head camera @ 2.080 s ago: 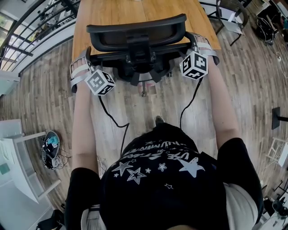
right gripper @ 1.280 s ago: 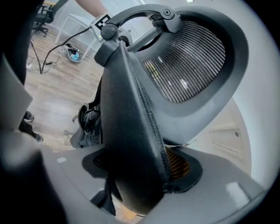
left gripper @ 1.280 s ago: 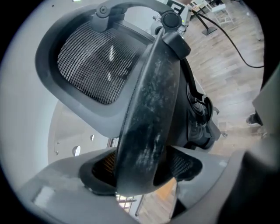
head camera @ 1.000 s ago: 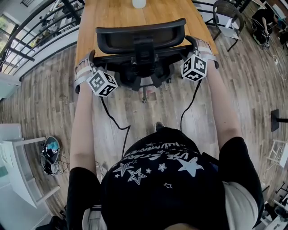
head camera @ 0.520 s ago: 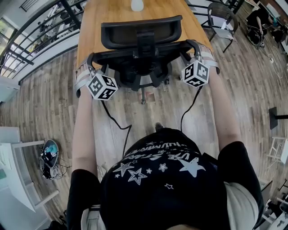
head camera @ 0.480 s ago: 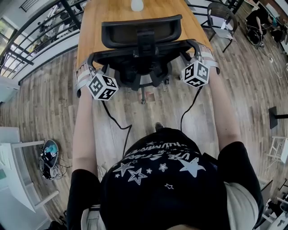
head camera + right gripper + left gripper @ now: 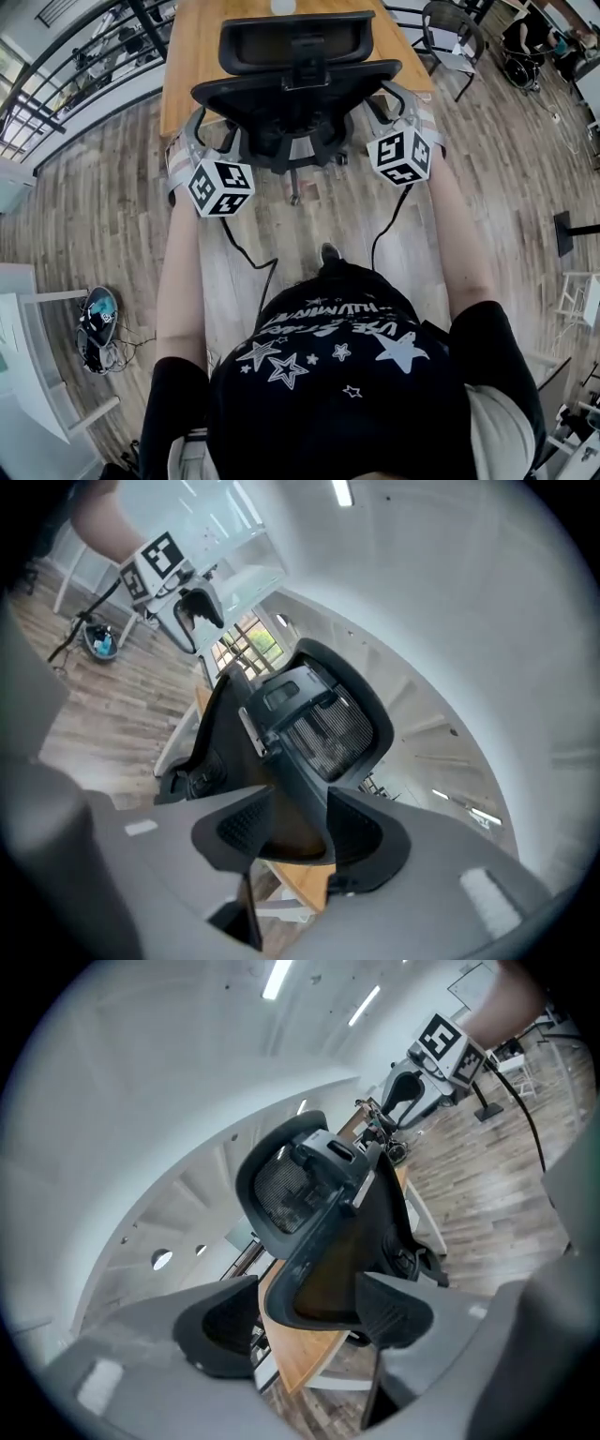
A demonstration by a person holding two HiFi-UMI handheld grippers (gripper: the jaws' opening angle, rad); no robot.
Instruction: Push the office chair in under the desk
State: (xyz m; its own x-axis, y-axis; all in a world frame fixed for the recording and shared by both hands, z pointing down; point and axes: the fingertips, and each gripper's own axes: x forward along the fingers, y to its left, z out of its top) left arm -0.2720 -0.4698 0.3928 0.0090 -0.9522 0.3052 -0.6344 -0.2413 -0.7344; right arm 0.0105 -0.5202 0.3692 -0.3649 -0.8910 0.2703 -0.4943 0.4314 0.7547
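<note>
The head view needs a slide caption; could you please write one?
Seen from above, a person stands behind a black office chair that faces a wooden desk.

Bright, even; ceiling strip lights (image 7: 277,979) overhead, soft shadows. Gripper views fisheye-bent, dark corners. Left claw (image 7: 305,1312) soft, probably motion blur.

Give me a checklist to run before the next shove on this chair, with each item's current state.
1. Left gripper gripping the backrest: not ok. The jaws stand apart with the rim between them and a gap at one pad.
2. Right gripper gripping: ok. Its jaws have just been closing and the pads look to meet the backrest rim.
3. Chair lined up with the desk: ok. The backrest sits centred on the desk's end.
4. Seat under the desktop: cannot tell, because the backrest hides it.
5. Cables clear of the chair: ok. They hang back toward the person.
</note>
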